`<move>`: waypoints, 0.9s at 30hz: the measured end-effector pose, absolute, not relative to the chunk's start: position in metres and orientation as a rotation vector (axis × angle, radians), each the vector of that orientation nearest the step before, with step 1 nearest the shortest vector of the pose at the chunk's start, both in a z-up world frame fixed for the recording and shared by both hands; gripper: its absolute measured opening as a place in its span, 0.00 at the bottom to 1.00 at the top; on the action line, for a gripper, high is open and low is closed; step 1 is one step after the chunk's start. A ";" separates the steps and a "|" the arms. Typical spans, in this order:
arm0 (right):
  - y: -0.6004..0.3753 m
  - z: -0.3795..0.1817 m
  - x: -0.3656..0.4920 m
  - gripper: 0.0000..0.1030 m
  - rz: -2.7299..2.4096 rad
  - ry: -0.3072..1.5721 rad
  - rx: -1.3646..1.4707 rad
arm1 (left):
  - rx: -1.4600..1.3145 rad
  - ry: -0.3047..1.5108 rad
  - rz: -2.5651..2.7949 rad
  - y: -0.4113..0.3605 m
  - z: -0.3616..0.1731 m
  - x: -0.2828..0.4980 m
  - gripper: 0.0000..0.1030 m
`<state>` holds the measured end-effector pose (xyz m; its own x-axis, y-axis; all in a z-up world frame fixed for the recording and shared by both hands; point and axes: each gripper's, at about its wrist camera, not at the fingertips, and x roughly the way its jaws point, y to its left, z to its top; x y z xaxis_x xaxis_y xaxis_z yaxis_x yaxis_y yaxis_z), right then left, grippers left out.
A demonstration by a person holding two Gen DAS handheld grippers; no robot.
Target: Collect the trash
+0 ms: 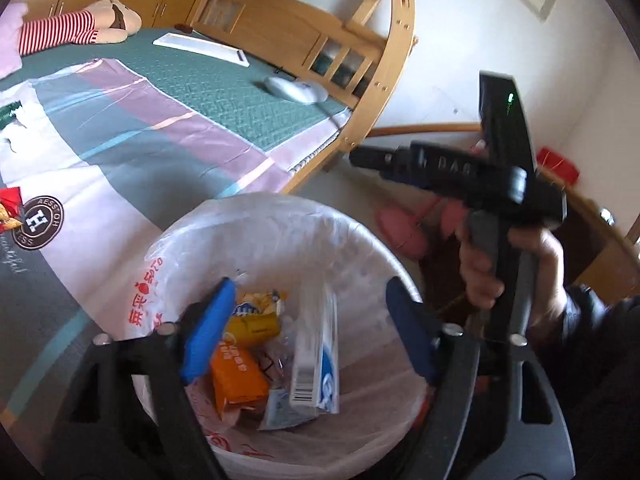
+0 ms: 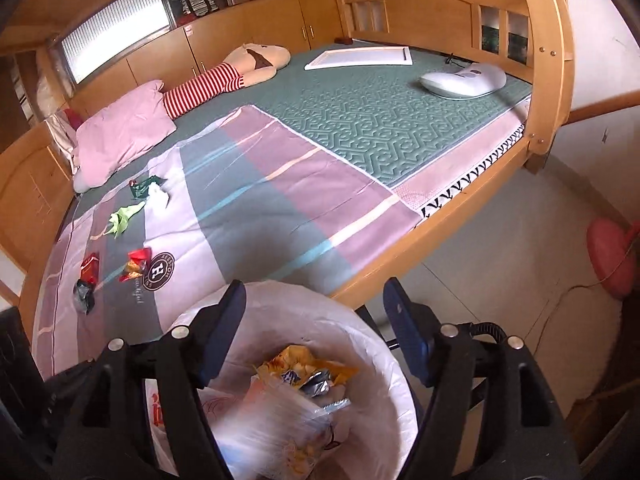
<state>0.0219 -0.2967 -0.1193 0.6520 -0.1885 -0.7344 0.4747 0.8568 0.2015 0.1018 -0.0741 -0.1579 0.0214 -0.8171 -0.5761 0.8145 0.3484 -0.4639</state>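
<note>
Hovering open and empty over the lined bin [image 2: 384, 364], both grippers [image 1: 308, 328] [image 2: 314, 332] risk knocking it when reaching for bed wrappers [image 2: 136, 264]

A wooden bed [image 2: 460, 208] with green mattress cover stands on pale floor tiles [image 2: 500, 280], daylit frosted windows [image 2: 116, 44] behind.

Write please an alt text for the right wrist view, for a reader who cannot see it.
The open right gripper hangs over a bin lined with a white bag, with wrappers inside. Behind it, more scraps of trash lie on the striped quilt of a wooden bed.
</note>
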 end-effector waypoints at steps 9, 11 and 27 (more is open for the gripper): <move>-0.283 -0.126 0.047 0.69 -0.334 0.822 0.377 | -0.113 0.752 -0.430 0.069 -0.130 0.229 0.81; -0.276 -0.127 0.053 0.69 -0.319 0.821 0.368 | -0.033 0.756 -0.244 0.094 -0.140 0.263 0.82; -0.249 -0.147 0.076 0.69 -0.224 0.885 0.394 | -0.603 1.119 -0.542 0.173 -0.222 0.311 0.53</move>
